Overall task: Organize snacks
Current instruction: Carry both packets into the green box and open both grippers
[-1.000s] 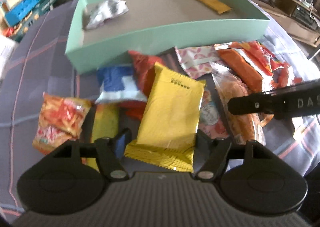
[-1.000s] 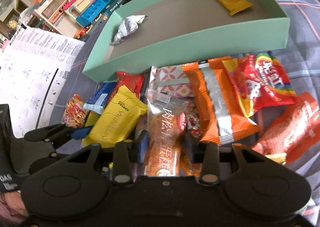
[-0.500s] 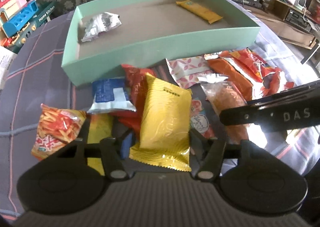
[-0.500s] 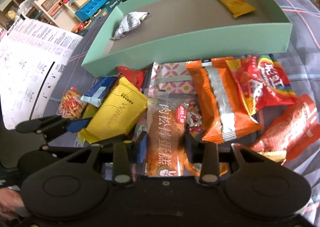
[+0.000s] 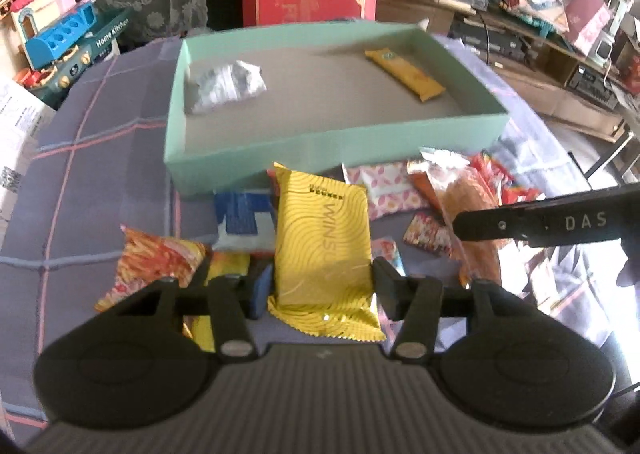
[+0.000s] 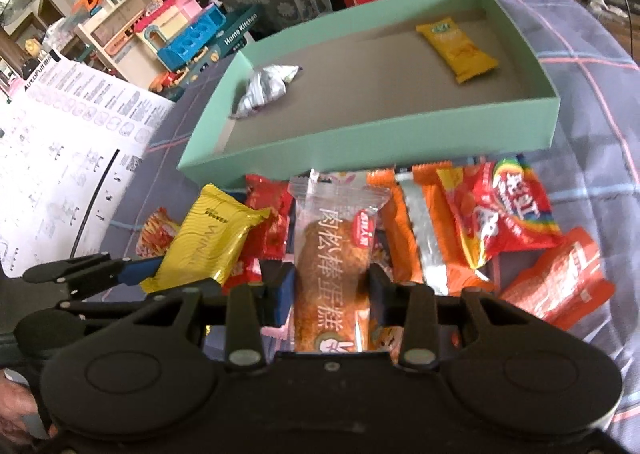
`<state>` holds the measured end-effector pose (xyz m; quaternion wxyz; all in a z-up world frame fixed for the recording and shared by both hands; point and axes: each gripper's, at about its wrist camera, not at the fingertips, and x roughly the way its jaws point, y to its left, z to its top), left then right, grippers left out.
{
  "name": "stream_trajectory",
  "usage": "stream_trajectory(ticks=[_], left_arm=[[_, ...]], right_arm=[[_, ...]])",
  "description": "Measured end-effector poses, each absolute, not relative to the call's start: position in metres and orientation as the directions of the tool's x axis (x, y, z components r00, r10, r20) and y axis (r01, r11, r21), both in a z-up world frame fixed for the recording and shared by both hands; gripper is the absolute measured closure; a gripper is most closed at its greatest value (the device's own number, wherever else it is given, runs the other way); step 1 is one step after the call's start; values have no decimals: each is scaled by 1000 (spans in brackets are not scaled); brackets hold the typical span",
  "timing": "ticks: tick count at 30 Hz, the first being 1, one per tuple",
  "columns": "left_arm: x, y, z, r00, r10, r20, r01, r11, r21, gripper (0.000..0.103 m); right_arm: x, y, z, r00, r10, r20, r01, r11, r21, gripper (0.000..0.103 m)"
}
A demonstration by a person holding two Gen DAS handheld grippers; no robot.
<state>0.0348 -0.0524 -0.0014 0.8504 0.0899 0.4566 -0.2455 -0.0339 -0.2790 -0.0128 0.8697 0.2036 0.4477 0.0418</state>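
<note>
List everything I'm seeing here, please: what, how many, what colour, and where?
Box: one, mint green, on the cloth behind the snack pile.
Silver pack: one, inside the box, left end.
Yellow bar: one, inside the box, right end.
Loose snacks: several, mostly red and orange, on the cloth before the box.
Cloth: one, purple plaid, under everything.
Yellow pack: one, held by the left gripper.
Cake pack: one, clear, held by the right gripper.

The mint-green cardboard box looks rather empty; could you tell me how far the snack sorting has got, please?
Done: the mint-green cardboard box holds a crumpled silver packet and a small yellow bar. In hand: left gripper grips a yellow wavy-patterned packet; right gripper grips a clear-wrapped brown cake roll. Left: the orange and red packets on the cloth.
</note>
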Motion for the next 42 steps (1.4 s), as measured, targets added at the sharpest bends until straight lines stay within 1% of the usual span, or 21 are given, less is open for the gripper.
stream_trajectory(ticks=[4, 9, 13, 18, 21, 27, 33, 35, 36, 37, 38, 39, 40, 41, 42], left_arm=[[45, -53, 19, 495, -344, -798, 494, 867, -68, 51], [83, -60, 38, 536, -325, -779, 469, 882, -46, 51], [124, -77, 50, 552, -319, -770, 464, 885, -34, 51], [182, -102, 54, 562, -324, -761, 454, 890, -43, 51], [212, -119, 47, 554, -325, -767, 456, 889, -46, 51], [268, -143, 14, 525, -310, -793, 457, 888, -45, 51], [302, -153, -15, 505, -282, -816, 440, 897, -38, 51], [306, -156, -20, 511, -272, -816, 436, 899, -26, 49], [306, -158, -21, 515, -257, -818, 431, 902, -12, 36], [306, -159, -22, 520, -242, -819, 423, 906, 1, 17], [305, -159, -22, 534, -225, -815, 411, 912, 18, 9], [303, -158, -22, 548, -213, -809, 401, 916, 31, 1], [300, -157, -22, 562, -201, -802, 392, 919, 44, 0], [299, -157, -22, 561, -197, -804, 390, 919, 47, 0], [297, -156, -22, 551, -196, -811, 391, 919, 43, 0]], right_arm=[[-32, -287, 5, 622, 240, -745, 99, 920, 380, 65], [-9, -302, 36, 665, 181, -724, 103, 939, 329, 65], [25, -318, 56, 691, 138, -710, 116, 948, 298, 65], [80, -333, 67, 696, 101, -711, 133, 955, 265, 65], [115, -339, 61, 687, 87, -722, 146, 956, 254, 65], [179, -351, 27, 648, 87, -757, 180, 948, 263, 65], [215, -354, -5, 617, 100, -780, 189, 944, 270, 65], [222, -353, -12, 614, 97, -784, 183, 948, 261, 64], [223, -353, -12, 614, 94, -783, 182, 949, 257, 63], [224, -353, -13, 619, 89, -781, 187, 948, 256, 56], [223, -353, -13, 625, 93, -775, 186, 947, 263, 45], [220, -353, -11, 631, 94, -770, 186, 945, 268, 38], [218, -353, -9, 635, 91, -767, 188, 945, 268, 25], [214, -351, -7, 643, 84, -761, 190, 945, 265, 17], [211, -351, -5, 648, 84, -757, 186, 946, 264, 15]])
